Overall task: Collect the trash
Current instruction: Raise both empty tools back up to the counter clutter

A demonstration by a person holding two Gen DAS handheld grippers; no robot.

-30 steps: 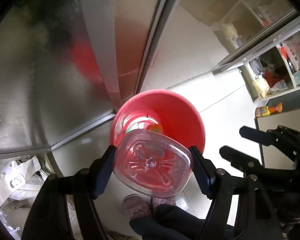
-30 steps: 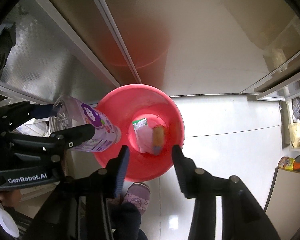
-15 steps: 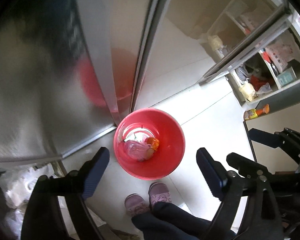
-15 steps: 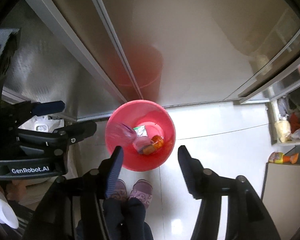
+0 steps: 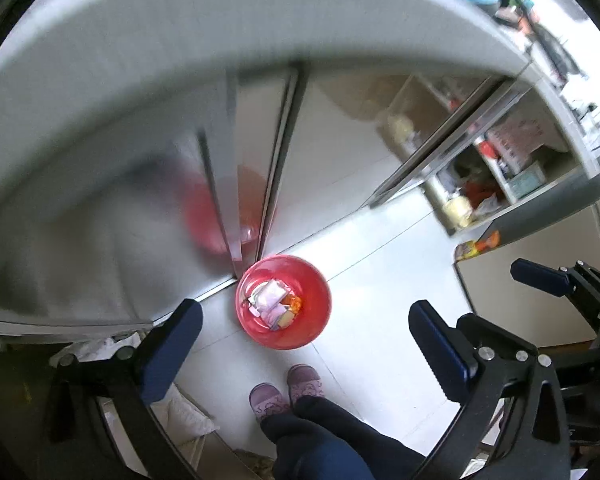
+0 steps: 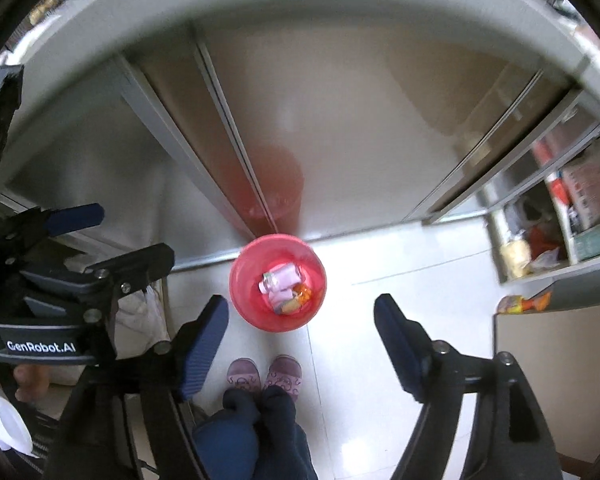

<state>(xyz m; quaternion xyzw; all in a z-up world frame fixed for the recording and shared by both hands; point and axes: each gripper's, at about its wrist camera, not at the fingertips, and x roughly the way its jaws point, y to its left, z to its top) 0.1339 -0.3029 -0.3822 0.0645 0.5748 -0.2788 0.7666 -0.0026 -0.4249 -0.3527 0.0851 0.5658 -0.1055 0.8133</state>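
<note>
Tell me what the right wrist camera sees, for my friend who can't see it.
A round red plastic bin stands on the white tiled floor, holding a clear plastic bottle and wrappers. The right gripper hangs above with jaws wide open and empty, over the person's purple slippers.

Bright daylight, floor point(image 6: 400, 280) glare, heavy fisheye warp w/ motion blur at top, dark corners.

Both wrist views look steeply down from high above the floor, side by side, sharing the red bin point(image 5: 284, 302) point(image 6: 277, 283) and the cabinet front point(image 5: 100, 208) point(image 6: 340, 140)
</note>
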